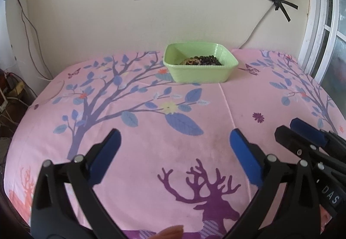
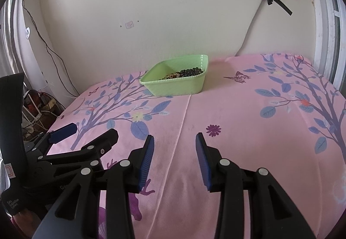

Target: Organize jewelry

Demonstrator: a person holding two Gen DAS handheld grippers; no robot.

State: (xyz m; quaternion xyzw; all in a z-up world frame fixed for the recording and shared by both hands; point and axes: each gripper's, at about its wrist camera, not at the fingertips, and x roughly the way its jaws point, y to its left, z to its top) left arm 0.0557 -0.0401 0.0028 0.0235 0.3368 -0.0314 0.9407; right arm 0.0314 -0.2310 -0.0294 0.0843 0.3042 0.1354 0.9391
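A light green basket (image 1: 201,74) (image 2: 177,87) stands at the far side of the pink printed cloth (image 1: 151,141) (image 2: 237,131), near the wall. Inside lie dark beads (image 1: 209,59) (image 2: 191,72) and a golden-brown piece (image 1: 191,61) (image 2: 172,75). My left gripper (image 1: 175,135) (image 2: 90,132) hovers over the near part of the cloth, open, nothing between its blue pads. To its right, my right gripper (image 2: 175,139) (image 1: 286,127) is also open with a narrower gap and holds nothing. Both are well short of the basket.
A thin pale curved strand (image 1: 57,93) (image 2: 80,103) lies at the cloth's left edge. Cables and clutter (image 2: 41,107) sit on the floor to the left. A window frame (image 1: 320,33) borders the right. A fingertip (image 1: 170,230) shows at the bottom.
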